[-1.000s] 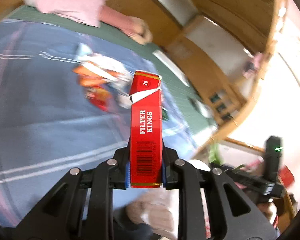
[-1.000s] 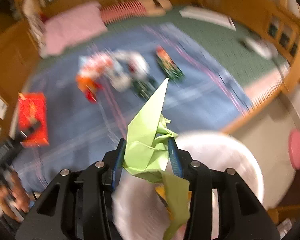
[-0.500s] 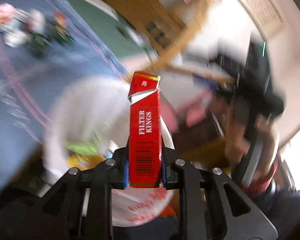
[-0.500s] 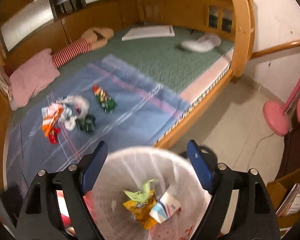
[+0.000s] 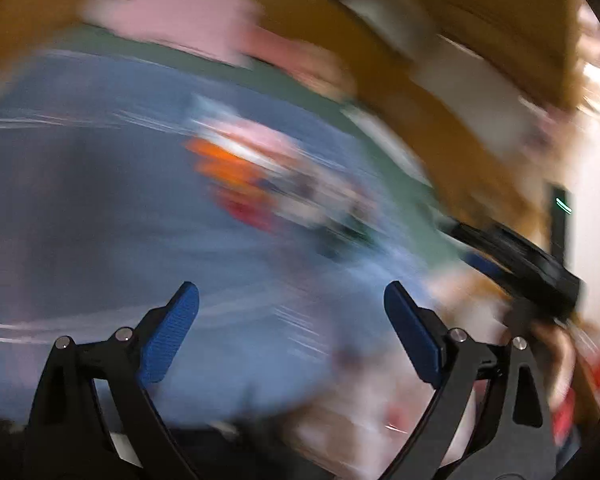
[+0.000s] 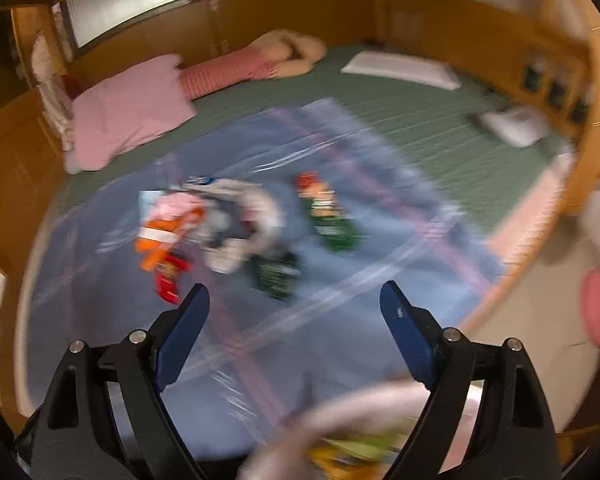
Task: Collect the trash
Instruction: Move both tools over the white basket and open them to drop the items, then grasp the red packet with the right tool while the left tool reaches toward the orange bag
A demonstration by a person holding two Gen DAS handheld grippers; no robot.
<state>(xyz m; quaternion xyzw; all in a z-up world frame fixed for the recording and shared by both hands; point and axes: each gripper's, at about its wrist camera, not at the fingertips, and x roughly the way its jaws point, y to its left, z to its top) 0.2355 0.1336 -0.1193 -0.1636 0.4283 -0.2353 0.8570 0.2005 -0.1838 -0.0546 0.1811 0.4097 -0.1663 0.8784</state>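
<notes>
Left gripper [image 5: 291, 334] and right gripper [image 6: 294, 334], fingers spread wide and empty, above the wrapper-strewn blue blanket [image 6: 340, 300].

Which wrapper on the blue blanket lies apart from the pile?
The red-topped green wrapper, alone right of the clustered orange, white and dark green wrappers.

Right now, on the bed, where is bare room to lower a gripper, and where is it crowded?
Bare blue blanket lies between the open right gripper and the wrapper pile. The green mattress between the pink pillow and the white sheet is also bare. It is crowded around the pile and the green packet.
</notes>
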